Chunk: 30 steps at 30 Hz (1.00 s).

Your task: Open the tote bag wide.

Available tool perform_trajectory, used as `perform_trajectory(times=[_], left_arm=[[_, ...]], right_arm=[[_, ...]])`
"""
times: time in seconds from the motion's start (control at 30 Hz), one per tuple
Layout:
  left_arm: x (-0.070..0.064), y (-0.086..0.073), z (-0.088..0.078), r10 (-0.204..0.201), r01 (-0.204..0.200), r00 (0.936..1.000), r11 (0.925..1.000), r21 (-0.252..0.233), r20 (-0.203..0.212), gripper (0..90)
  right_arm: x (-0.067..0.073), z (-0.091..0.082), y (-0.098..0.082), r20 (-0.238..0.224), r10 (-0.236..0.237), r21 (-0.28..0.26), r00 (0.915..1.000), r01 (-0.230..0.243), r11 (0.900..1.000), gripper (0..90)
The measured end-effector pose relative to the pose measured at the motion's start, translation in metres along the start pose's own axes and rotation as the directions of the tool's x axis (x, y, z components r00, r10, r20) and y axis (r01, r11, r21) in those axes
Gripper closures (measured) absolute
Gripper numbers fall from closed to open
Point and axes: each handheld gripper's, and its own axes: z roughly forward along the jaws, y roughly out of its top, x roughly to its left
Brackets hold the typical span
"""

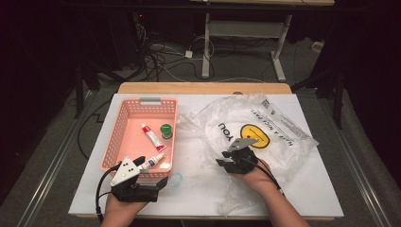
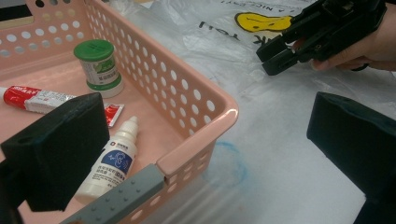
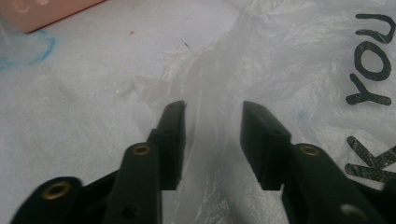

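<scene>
A pink basket (image 1: 121, 124) on the left of the table holds a red-and-white tube (image 1: 152, 136), a green-capped jar (image 1: 166, 130) and a white dropper bottle (image 1: 153, 161). My left gripper (image 1: 152, 171) is open at the basket's near right corner. In the left gripper view its jaws straddle the basket wall (image 2: 187, 93), one above the dropper bottle (image 2: 109, 163), the other outside over the table. A clear plastic bag (image 1: 265, 118) with a yellow smiley lies crumpled to the right. My right gripper (image 3: 212, 116) is open, with a raised fold of the bag (image 3: 280, 56) between its jaws.
A white sheet (image 1: 198, 194) covers the table, with a faint blue ring mark (image 1: 176, 179) just right of the basket's corner. The basket has a grey handle (image 2: 121, 198) on its near rim. Beyond the table's far edge are cables and desk legs on the floor.
</scene>
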Motion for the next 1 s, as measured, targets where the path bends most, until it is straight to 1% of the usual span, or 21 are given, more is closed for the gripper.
perform_trajectory(times=[0.1, 0.2, 0.23, 0.3, 0.37, 0.47, 0.5, 0.53, 0.57, 0.67, 0.77, 0.8, 0.83, 0.87, 0.93, 1.0], left_arm=[[0.0009, -0.0004, -0.001, -0.002, 0.002, 1.0, 1.0, -0.002, -0.002, 0.0], [0.0014, -0.0006, -0.0016, -0.003, 0.003, 1.0, 1.0, -0.002, -0.003, 0.0], [0.0012, -0.0006, -0.0017, -0.003, 0.003, 1.0, 1.0, -0.002, -0.003, 0.0], [0.0009, -0.0005, -0.0017, -0.001, 0.001, 1.0, 1.0, -0.001, -0.003, 0.0], [0.0007, -0.0004, -0.0018, -0.001, 0.001, 1.0, 1.0, -0.002, -0.003, 0.0], [0.0004, -0.0004, -0.0016, 0.0, 0.0, 1.0, 1.0, -0.001, -0.004, 0.0], [0.0003, -0.0004, -0.0014, 0.0, 0.0, 1.0, 1.0, 0.0, -0.004, 0.0], [0.0002, -0.0004, -0.0012, 0.001, -0.001, 1.0, 1.0, -0.001, -0.003, 0.0], [0.0001, -0.0003, -0.0011, 0.0, 0.0, 1.0, 1.0, -0.001, -0.003, 0.0], [0.0001, -0.0003, -0.0009, -0.001, 0.001, 1.0, 1.0, 0.0, -0.003, 0.0], [0.0002, -0.0005, -0.0011, -0.001, 0.001, 1.0, 1.0, -0.001, -0.005, 0.0], [0.0003, -0.0005, -0.0012, -0.001, 0.001, 1.0, 1.0, -0.001, -0.005, 0.0], [0.0003, -0.0005, -0.0011, -0.002, 0.002, 1.0, 1.0, -0.001, -0.004, 0.0], [0.0003, -0.0005, -0.001, -0.002, 0.002, 1.0, 1.0, -0.001, -0.003, 0.0], [0.0002, -0.0006, -0.0007, -0.002, 0.002, 1.0, 1.0, 0.0, -0.002, 0.0], [0.0002, -0.0007, -0.0005, -0.003, 0.003, 1.0, 1.0, 0.0, 0.0, 0.0]], right_arm=[[0.0012, 0.0006, 0.0, 0.0, -0.01, 0.01, 1.0, 0.01, 1.0, 74.7], [0.0014, 0.0006, 0.0001, -0.011, -0.005, 0.009, 0.9999, 0.005, 1.0, 80.3], [0.0008, 0.001, 0.0002, -0.013, -0.011, 0.007, 0.9999, 0.011, 1.0, 81.9], [0.0006, 0.0012, -0.0002, -0.016, -0.011, 0.01, 0.9998, 0.011, 1.0, 85.4], [-0.0001, 0.0002, -0.0005, -0.013, -0.006, 0.0, 0.9999, 0.006, 1.0, 90.0], [-0.0011, -0.0024, -0.0003, -0.014, 0.007, -0.023, 0.9999, -0.008, 1.0, 90.0], [-0.0012, -0.0036, 0.0, -0.011, 0.012, -0.028, 0.9999, -0.013, 1.0, 90.0], [-0.002, -0.0045, 0.0001, -0.007, 0.004, -0.031, 1.0, -0.004, 1.0, 90.0], [-0.0019, -0.0053, 0.0, -0.006, 0.016, -0.038, 0.9999, -0.016, 0.999, 90.0], [-0.0044, -0.0066, -0.0003, 0.002, 0.023, -0.051, 0.9997, -0.023, 0.998, 90.0], [-0.0056, -0.0072, -0.0011, 0.023, 0.034, -0.047, 0.9992, -0.033, 0.998, 90.0], [-0.0065, -0.0067, -0.0015, 0.029, 0.025, -0.041, 0.9993, -0.024, 0.999, 90.0], [-0.0062, -0.0057, -0.0019, 0.036, 0.025, -0.038, 0.999, -0.024, 0.999, 90.0], [-0.0059, -0.0051, -0.0021, 0.042, 0.02, -0.025, 0.9989, -0.019, 0.999, 88.6], [-0.0049, -0.0023, -0.0025, 0.036, 0.014, -0.018, 0.9993, -0.013, 1.0, 81.5], [-0.0032, -0.0002, -0.0023, 0.033, 0.002, -0.008, 0.9995, -0.002, 1.0, 76.8]])
